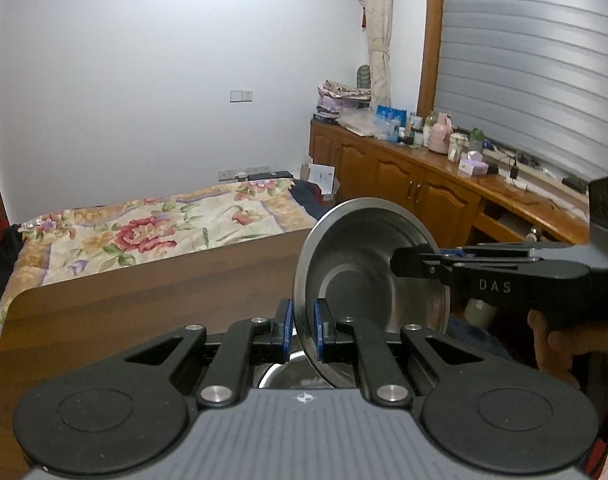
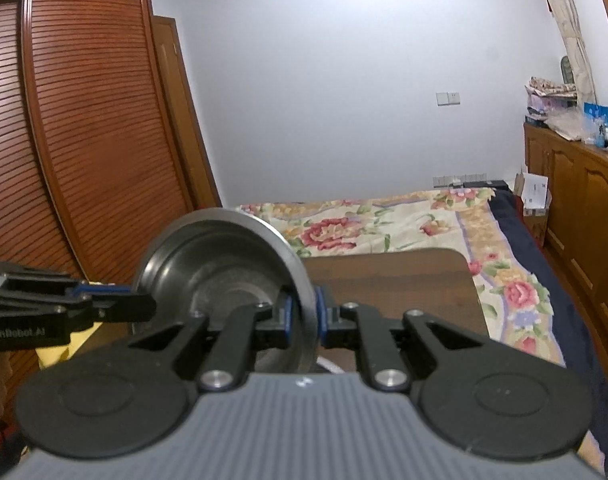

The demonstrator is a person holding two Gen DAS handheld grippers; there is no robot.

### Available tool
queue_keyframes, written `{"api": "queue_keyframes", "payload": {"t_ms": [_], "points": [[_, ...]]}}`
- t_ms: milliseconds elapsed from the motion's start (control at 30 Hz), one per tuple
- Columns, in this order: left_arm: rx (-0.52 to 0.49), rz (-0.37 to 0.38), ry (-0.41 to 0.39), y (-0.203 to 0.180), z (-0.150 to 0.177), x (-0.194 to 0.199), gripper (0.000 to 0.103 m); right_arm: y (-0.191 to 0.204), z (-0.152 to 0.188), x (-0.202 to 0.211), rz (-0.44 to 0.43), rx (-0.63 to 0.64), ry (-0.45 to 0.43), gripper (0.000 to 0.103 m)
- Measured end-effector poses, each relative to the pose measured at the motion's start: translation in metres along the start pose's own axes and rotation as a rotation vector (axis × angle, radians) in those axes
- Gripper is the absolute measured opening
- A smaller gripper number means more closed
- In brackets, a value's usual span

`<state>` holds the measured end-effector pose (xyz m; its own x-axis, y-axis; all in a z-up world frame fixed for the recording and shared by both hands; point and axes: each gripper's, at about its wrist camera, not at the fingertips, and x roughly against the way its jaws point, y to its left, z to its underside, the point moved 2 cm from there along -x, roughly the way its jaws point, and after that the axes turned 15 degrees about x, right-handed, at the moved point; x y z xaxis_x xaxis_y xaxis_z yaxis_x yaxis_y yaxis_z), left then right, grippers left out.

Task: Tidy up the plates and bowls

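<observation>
A round steel bowl (image 1: pixel 368 276) is held up on edge above the brown table (image 1: pixel 143 300). My left gripper (image 1: pixel 302 330) is shut on its near rim. My right gripper (image 1: pixel 414 260) reaches in from the right and its fingers close on the opposite rim. In the right wrist view the same bowl (image 2: pixel 223 264) shows its hollow side, my right gripper (image 2: pixel 304 320) is shut on its rim and my left gripper (image 2: pixel 143 306) grips the far rim from the left. A second steel vessel (image 1: pixel 283 376) shows partly below, behind my left gripper.
A bed with a floral cover (image 1: pixel 143 232) lies beyond the table. A wooden sideboard (image 1: pixel 424 176) crowded with bottles runs along the right wall. A slatted wooden wardrobe (image 2: pixel 71 120) stands at the left. The table's far corner (image 2: pixel 460 260) is rounded.
</observation>
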<state>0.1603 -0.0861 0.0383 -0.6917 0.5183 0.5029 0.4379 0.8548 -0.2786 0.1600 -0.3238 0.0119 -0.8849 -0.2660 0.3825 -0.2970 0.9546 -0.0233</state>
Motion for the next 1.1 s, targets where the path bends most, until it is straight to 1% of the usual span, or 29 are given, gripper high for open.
{"api": "queue_keyframes", "payload": {"t_ms": [100, 200, 333, 533, 633, 800, 1100], "points": [[0.024, -0.012, 0.013, 0.004, 0.014, -0.006, 0.012, 0.001, 0.012, -0.004, -0.009, -0.034, 0.012, 0.015], [0.038, -0.026, 0.035, 0.011, 0.029, -0.013, 0.012, 0.006, 0.025, -0.008, -0.004, -0.028, 0.023, 0.015], [0.058, -0.036, 0.062, 0.022, 0.042, -0.020, 0.012, 0.010, 0.040, -0.020, -0.023, -0.058, 0.046, 0.015], [0.069, -0.047, 0.072, 0.027, 0.048, -0.022, 0.012, 0.015, 0.052, -0.026, -0.035, -0.078, 0.062, 0.015], [0.059, -0.047, 0.078, 0.026, 0.050, -0.026, 0.012, 0.016, 0.055, -0.026, -0.037, -0.085, 0.065, 0.015], [0.060, -0.048, 0.094, 0.028, 0.056, -0.033, 0.012, 0.015, 0.058, -0.027, -0.026, -0.076, 0.077, 0.015], [0.064, -0.074, 0.111, 0.027, 0.060, -0.045, 0.012, 0.016, 0.067, -0.038, -0.017, -0.087, 0.107, 0.015]]}}
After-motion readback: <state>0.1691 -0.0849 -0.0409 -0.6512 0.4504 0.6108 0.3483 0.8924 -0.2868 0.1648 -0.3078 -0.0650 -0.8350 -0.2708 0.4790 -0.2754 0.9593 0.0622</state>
